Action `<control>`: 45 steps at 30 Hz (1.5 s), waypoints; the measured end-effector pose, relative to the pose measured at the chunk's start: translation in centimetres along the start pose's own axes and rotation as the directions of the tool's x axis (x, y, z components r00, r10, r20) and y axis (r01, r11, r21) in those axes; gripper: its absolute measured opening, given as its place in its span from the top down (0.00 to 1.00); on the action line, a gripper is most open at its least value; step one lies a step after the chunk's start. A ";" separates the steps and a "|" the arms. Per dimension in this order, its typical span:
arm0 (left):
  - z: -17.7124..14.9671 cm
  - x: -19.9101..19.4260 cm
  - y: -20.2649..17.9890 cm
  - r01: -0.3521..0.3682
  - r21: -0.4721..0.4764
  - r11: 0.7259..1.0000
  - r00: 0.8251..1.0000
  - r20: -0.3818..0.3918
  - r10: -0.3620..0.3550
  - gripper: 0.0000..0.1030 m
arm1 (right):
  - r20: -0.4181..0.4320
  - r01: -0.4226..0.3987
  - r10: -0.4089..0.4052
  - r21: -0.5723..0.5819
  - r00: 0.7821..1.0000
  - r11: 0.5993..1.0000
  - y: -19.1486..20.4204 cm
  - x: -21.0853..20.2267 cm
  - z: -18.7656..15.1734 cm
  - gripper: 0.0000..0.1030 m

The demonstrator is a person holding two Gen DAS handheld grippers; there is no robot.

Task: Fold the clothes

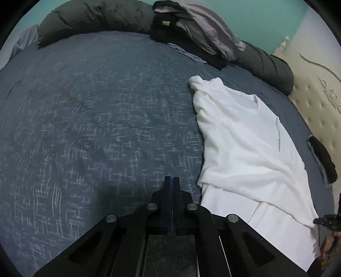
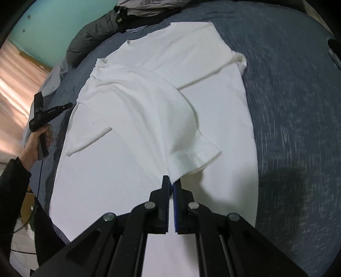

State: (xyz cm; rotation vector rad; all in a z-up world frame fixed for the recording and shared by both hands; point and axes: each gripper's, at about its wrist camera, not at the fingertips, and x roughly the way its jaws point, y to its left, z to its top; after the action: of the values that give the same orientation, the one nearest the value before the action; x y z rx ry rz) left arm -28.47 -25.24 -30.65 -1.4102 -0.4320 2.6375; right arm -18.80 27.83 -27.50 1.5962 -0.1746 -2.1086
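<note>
Right tongs: the right tongs (image 2: 171,181) are pinching the edge of a sleeve of the white T-shirt (image 2: 162,110), with the cloth caught between the two black fingers.
Left tongs: the left tongs (image 1: 172,180) are pressed together with nothing between them, and they hang over the bare blue bedspread (image 1: 96,110), just beside the shirt's edge.
Left hand: in the right wrist view a hand (image 2: 37,138) in a dark sleeve (image 2: 12,187) holds the left tongs by the handle, near the left side of the shirt.
White T-shirt: it lies spread on the bed, with one side and its sleeve folded over onto the middle. The other sleeve lies flat near the top right in the right wrist view. The neck hole points to the far end of the bed.
Bedspread: it is dark blue with small light marks, and the shirt lies on it.
Dark pillow: a long dark grey pillow (image 1: 96,19) runs along the far edge of the bed.
Pile of clothes: a pile of black and grey clothes (image 1: 191,32) sits on that pillow, well apart from the shirt.
Headboard: a cream padded headboard (image 1: 315,102) stands at the right side in the left wrist view, and a small dark thing (image 1: 324,157) lies by it, too blurry to tell what it is.
Wall: the wall (image 1: 266,17) behind the bed is green-blue.
</note>
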 end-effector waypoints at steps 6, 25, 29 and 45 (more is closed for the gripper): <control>-1.9 -2.7 -1.5 0.050 -0.005 0.999 0.998 0.037 -0.050 1.00 | -0.028 -0.058 0.059 0.009 0.998 0.998 0.0 0.1 -0.7 0.97; -8.2 -4.9 -4.6 0.187 -0.023 0.982 0.979 0.088 -0.185 1.00 | -0.008 0.176 -0.176 0.042 0.984 0.984 -1.6 2.3 3.1 0.72; -8.8 -4.8 -4.3 0.191 -0.029 0.981 0.978 0.088 -0.188 0.99 | -0.002 0.224 -0.224 0.006 0.975 0.975 -1.0 2.7 2.6 0.94; -8.8 -4.4 -3.9 0.194 -0.032 0.981 0.978 0.087 -0.190 0.99 | 0.128 0.323 -0.330 0.074 0.935 0.944 -2.8 1.0 5.0 0.98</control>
State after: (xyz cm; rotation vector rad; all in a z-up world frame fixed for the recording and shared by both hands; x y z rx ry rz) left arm -18.85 -20.92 -30.55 -1.2046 -0.6021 2.5506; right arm -24.50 28.94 -27.89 1.5973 -0.0083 -2.4898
